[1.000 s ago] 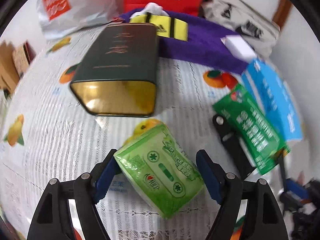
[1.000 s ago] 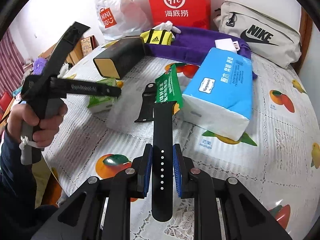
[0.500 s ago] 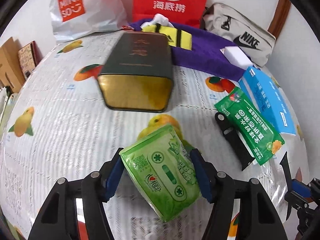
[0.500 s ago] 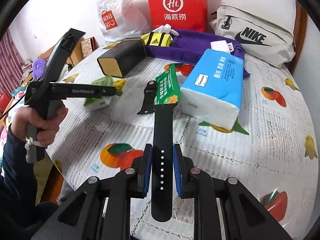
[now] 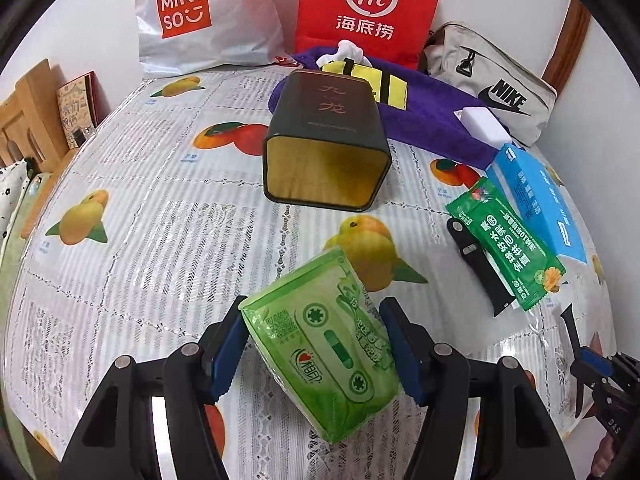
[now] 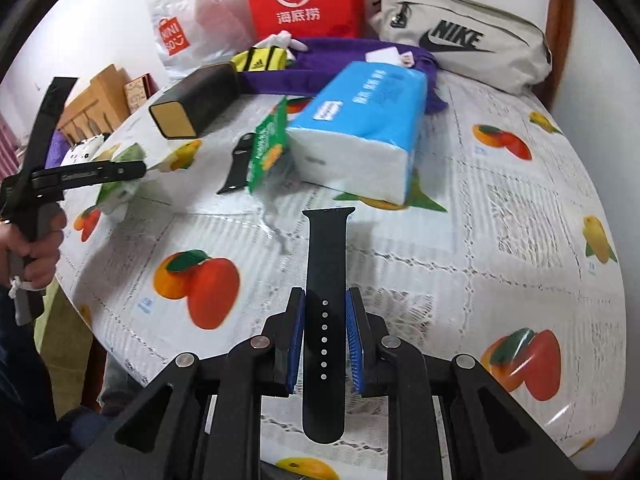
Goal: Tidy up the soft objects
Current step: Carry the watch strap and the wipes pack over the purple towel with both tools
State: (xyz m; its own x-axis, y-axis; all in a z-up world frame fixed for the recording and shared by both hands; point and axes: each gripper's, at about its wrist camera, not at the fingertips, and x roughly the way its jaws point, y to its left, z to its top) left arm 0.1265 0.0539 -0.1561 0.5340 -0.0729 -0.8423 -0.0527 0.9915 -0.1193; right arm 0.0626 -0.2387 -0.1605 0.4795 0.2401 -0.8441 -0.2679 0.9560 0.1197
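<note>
A green soft tissue pack (image 5: 332, 352) sits tilted between the blue pads of my left gripper (image 5: 316, 308), which is shut on it just above the fruit-print tablecloth (image 5: 140, 220). In the right wrist view the same gripper (image 6: 120, 168) and green pack (image 6: 120, 196) show at the left, held by a person's hand (image 6: 38, 252). My right gripper (image 6: 326, 294) is shut on a black watch strap (image 6: 326, 248) that points forward over the cloth. A blue tissue pack (image 6: 360, 120), a green sachet (image 5: 504, 240) and a second black strap piece (image 5: 476, 268) lie together on the table.
A dark tin (image 5: 328, 140) lies on its side mid-table. Behind it are a purple towel (image 5: 432, 116), a yellow sock (image 5: 384, 88) and a white block (image 5: 484, 126). A Nike pouch (image 5: 492, 84), a red bag (image 5: 368, 8) and a Miniso bag (image 5: 192, 20) line the wall.
My left gripper's jaws closed onto the green pack and drew back from the tin with it. My right gripper carried the strap back, away from the sachet and blue pack.
</note>
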